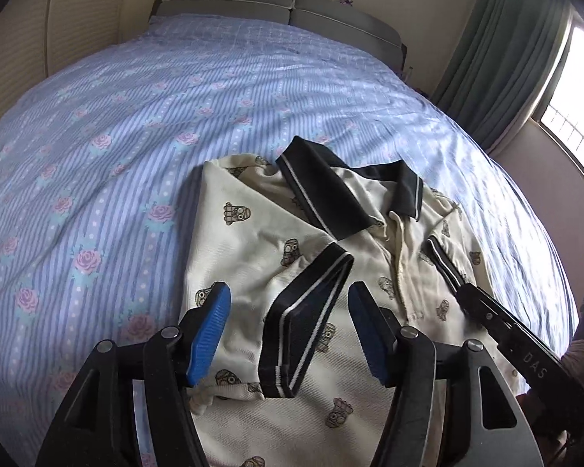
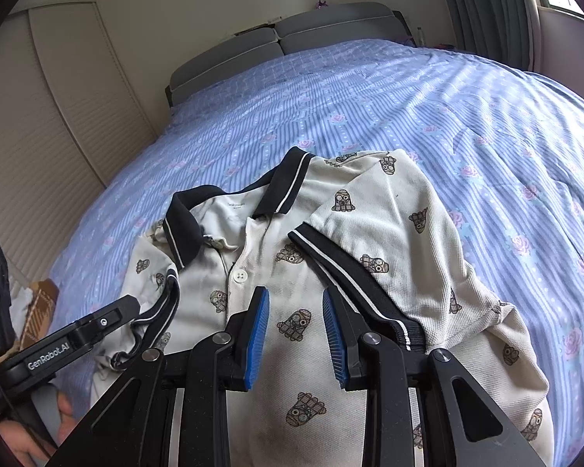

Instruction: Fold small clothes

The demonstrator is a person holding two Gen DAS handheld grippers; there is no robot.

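A cream polo shirt (image 1: 249,229) with small cartoon prints and a black collar (image 1: 323,190) lies front up on the bed. Both sleeves are folded in over the chest. My left gripper (image 1: 288,292) hovers over the left sleeve's black cuff (image 1: 307,311); its blue pads stand wide on either side without touching it. My right gripper (image 2: 295,295) hangs above the shirt (image 2: 389,225) front with its pads apart and only flat cloth showing between them. The right sleeve's cuff (image 2: 354,272) runs just beside its right finger. The left gripper's finger (image 2: 130,305) shows at the left cuff (image 2: 163,307).
The bed is covered by a blue striped sheet with pink roses (image 1: 97,155), with a grey headboard (image 1: 253,4) at the far end. A green curtain (image 1: 498,58) and window are to the right. Pale cupboard doors (image 2: 58,116) and a person's hand (image 2: 62,424) are at the left.
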